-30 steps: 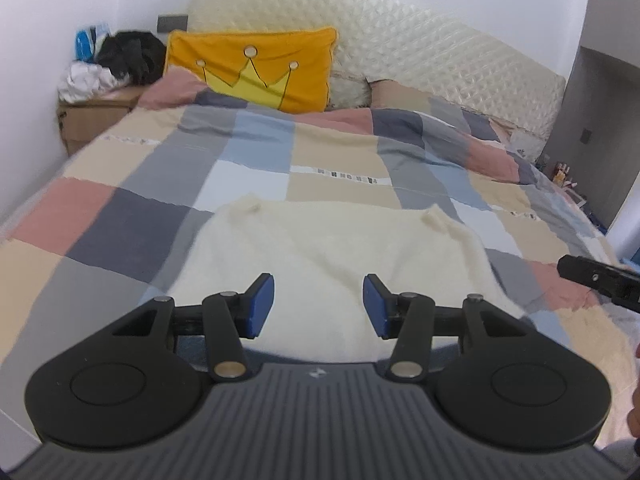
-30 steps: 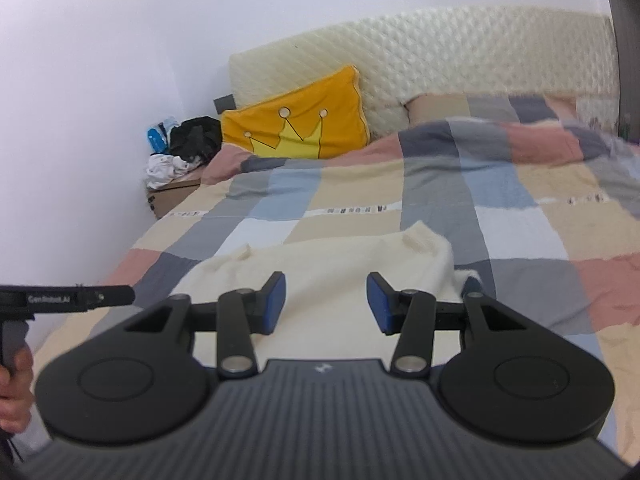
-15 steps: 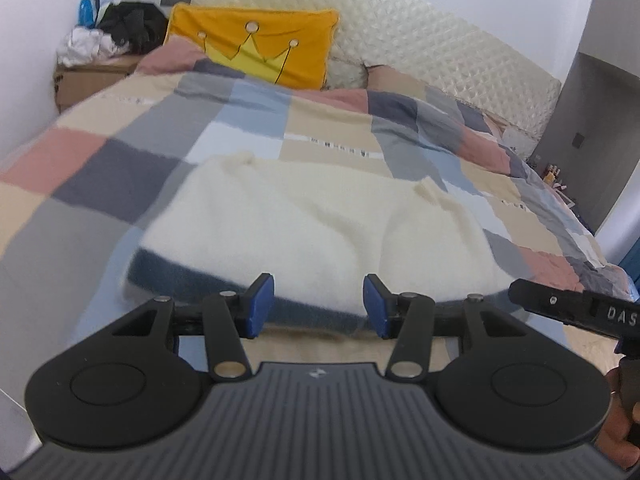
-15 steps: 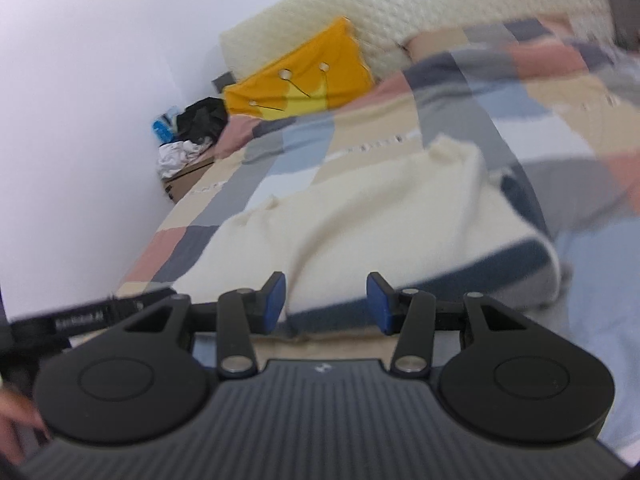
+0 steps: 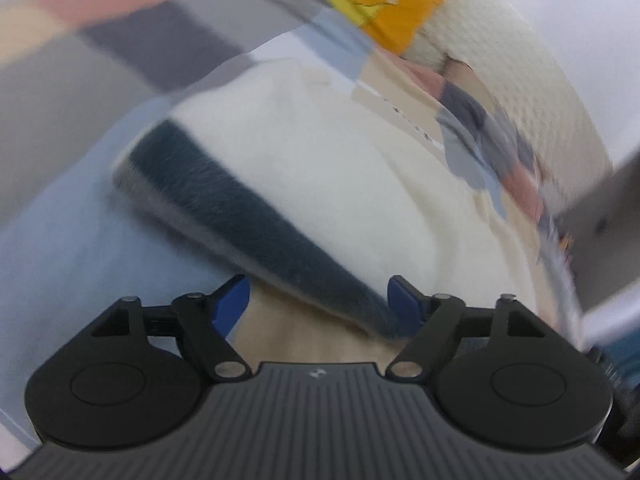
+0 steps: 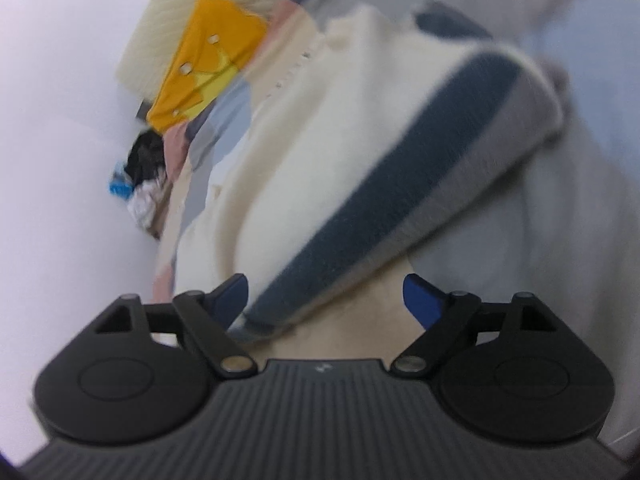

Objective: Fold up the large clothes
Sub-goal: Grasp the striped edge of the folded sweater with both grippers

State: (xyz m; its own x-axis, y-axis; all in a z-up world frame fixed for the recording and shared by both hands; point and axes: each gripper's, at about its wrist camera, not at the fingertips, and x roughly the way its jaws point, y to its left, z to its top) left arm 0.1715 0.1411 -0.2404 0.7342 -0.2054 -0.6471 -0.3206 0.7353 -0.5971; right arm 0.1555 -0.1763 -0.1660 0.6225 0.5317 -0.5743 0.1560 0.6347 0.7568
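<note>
Two hand-held grippers hang low over the near hem of a folded cream fleece garment with a dark teal band and a grey edge (image 5: pixel 328 184), which lies on a patchwork duvet of grey, blue, beige and pink squares (image 5: pixel 60 240). Both views are tilted and blurred.

In the left wrist view, the left gripper (image 5: pixel 320 304) has its blue-padded jaws spread wide, and they have just been opening. The teal hem runs slantwise from upper left down to the right pad; its lower corner lies just at that pad, though the blur hides whether they touch. Nothing is clamped.

In the right wrist view, the right gripper (image 6: pixel 324 300) also stands wide apart, its jaws likewise just opened further. The garment (image 6: pixel 340 140) slants the other way, its hem corner reaching down beside the left pad, with bare beige duvet (image 6: pixel 360 320) between the pads.

Farther back sit an orange cushion with a yellow crown (image 5: pixel 380 4) and a quilted cream headboard (image 5: pixel 520 80).
</note>
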